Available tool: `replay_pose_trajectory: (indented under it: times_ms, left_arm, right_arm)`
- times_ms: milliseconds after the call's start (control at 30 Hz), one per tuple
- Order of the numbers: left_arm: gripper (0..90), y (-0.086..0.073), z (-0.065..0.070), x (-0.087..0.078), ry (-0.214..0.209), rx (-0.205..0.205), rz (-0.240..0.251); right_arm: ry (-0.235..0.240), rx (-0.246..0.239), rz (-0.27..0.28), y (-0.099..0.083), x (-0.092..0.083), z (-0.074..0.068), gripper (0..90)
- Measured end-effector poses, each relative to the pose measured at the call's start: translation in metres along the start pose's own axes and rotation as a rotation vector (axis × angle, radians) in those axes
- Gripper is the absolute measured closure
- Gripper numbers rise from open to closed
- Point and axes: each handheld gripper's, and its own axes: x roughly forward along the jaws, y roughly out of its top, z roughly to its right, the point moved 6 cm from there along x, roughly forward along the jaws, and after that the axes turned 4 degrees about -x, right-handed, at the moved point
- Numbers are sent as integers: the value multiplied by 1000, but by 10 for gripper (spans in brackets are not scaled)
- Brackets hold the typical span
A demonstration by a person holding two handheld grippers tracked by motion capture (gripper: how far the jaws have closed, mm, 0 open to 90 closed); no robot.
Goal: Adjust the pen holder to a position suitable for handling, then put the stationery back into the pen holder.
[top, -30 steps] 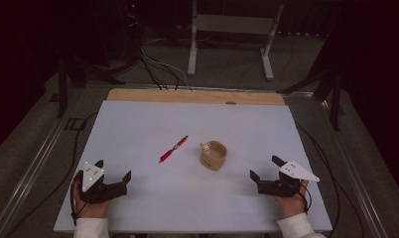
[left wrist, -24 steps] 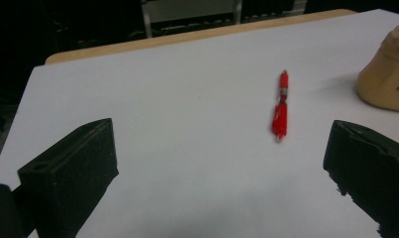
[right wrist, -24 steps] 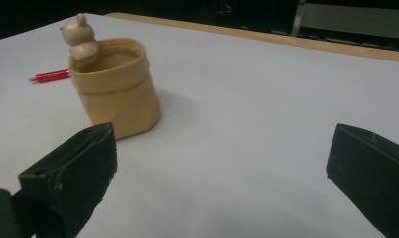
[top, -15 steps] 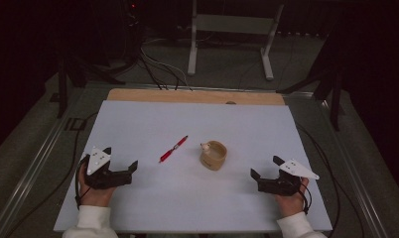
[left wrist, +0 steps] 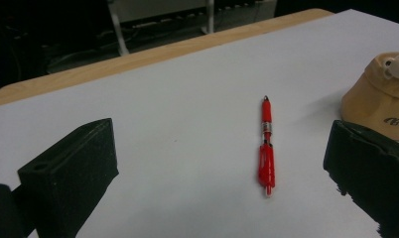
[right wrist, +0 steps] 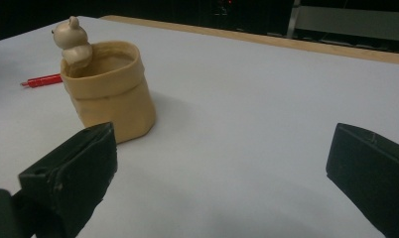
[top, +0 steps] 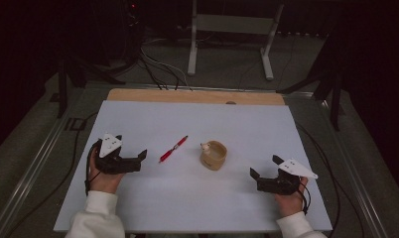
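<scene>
left gripper (top: 138,159) jaws gaping, nearing slim red plastic pen (left wrist: 266,147), untouched | tan fabric-look bear-trimmed cup (top: 213,154) waiting empty | right gripper (top: 259,177) idling, jaws spread

High view: above the near edge, looking forward and down over the whole tabletop (top: 267,124). Tool views: low, close to the surface; both share the red pen (left wrist: 266,148) and tan cup (right wrist: 110,89).

The beige pot (left wrist: 381,99) is cut by the left gripper view's right edge, its lettering half hidden
</scene>
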Motion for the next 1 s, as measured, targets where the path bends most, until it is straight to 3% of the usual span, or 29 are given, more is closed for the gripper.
replay_pose_trajectory:
  times_ms: [167,400,1000]
  left_arm:
    - [10,3,5,12,-32,2,-12]
    - [10,12,9,26,-43,28,-15]
    - [10,22,8,52,-57,17,-48]
  right_arm:
    - [0,-5,-1,0,1,0,0]
    - [-5,-13,-1,0,2,0,0]
    - [-13,-16,-10,-1,2,1,0]
